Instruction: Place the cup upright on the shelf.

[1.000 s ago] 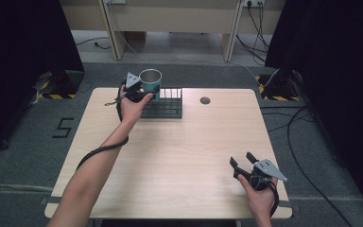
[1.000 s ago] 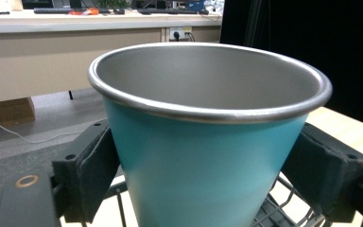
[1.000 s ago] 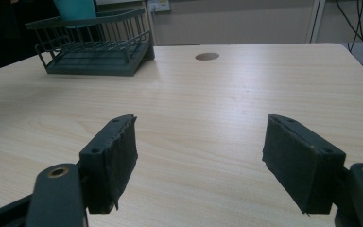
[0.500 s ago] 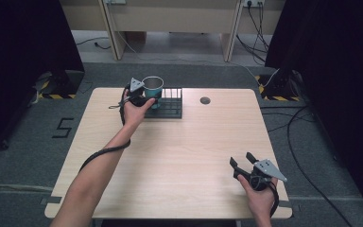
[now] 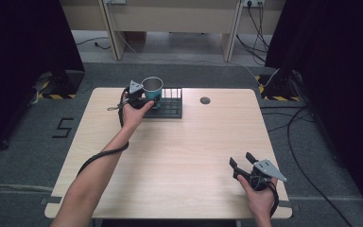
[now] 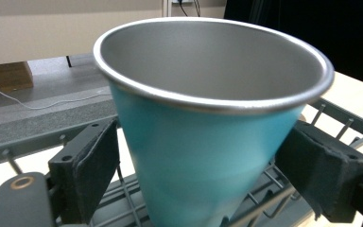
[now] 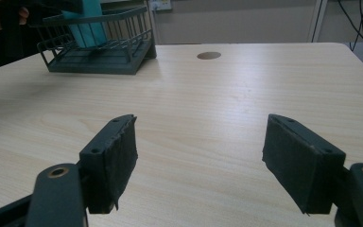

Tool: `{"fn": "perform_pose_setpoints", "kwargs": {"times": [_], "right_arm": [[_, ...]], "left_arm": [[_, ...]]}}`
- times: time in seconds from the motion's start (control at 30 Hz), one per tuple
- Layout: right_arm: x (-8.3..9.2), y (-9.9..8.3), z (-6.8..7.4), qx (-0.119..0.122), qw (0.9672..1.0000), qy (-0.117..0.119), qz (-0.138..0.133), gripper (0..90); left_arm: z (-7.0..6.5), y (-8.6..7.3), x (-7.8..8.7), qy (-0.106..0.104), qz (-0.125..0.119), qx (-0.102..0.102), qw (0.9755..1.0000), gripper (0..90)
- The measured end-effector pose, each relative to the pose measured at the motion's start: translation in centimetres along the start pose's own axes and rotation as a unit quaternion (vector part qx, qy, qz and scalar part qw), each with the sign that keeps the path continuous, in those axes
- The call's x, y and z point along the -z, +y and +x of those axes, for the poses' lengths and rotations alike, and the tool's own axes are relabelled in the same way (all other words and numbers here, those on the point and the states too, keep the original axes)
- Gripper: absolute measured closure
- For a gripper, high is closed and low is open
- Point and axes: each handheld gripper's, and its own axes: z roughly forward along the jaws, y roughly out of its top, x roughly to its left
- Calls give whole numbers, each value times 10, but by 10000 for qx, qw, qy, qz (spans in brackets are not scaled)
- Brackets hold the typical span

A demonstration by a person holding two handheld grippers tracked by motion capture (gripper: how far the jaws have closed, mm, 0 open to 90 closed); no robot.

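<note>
A teal metal cup (image 5: 152, 87) with a bare steel rim stands upright at the left end of a dark wire rack (image 5: 171, 108), near the table's far edge. In the left gripper view the cup (image 6: 203, 156) sits low among the rack's wires (image 6: 340, 118). My left gripper (image 5: 147, 99) is shut on it, a pad (image 6: 92, 175) pressed against each side of its wall. My right gripper (image 5: 241, 160) rests open near the front right of the table, nothing between its pads (image 7: 111, 161). The right gripper view has the rack (image 7: 99, 56) and cup (image 7: 90, 21) far off at upper left.
A round cable hole (image 5: 205, 100) lies in the light wood table (image 5: 194, 156) to the right of the rack. A black cable trails along the left forearm (image 5: 99, 158). Dark curtains and floor cables surround the table.
The left gripper has carried the cup rightward and down, from beside the rack's left end into it. The right gripper has stayed still and open.
</note>
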Motion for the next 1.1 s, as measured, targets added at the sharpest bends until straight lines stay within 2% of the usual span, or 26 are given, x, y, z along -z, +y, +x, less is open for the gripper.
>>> {"fn": "perform_pose_setpoints", "kwargs": {"times": [0.13,0.33,0.5,0.67,0.8,0.83,0.87,0.97,1.0,1.03,1.1], "right_arm": [[0,0,1,1,10000,-6,8,272],[-1,0,2,11,10000,-1,23,271],[-1,0,3,56,10000,-1,11,271],[-1,1,3,60,10000,-2,12,271],[-1,1,4,57,10000,4,14,271],[-1,1,4,55,10000,2,13,271],[-1,1,4,50,10000,6,15,271],[-1,1,5,55,10000,2,9,271],[-1,1,5,58,10000,0,12,271],[-1,1,5,75,10000,-6,15,271],[-2,1,5,66,10000,0,13,271]], "left_arm": [[1,1,10,10,-158,10,9999,142],[3,3,24,-4,-231,5,9997,143],[5,2,41,-48,-268,-108,9996,143],[6,2,54,-36,-289,-138,9995,142],[7,1,73,-100,-318,-215,9992,143],[7,1,73,-100,-318,-215,9992,142],[8,-1,82,-129,-321,-233,9991,142],[9,-5,92,-145,-328,-213,9991,142],[10,-9,101,-137,-347,-211,9991,142],[10,-9,101,-137,-347,-211,9991,142],[12,-14,115,-121,-355,-203,9991,142]]}}
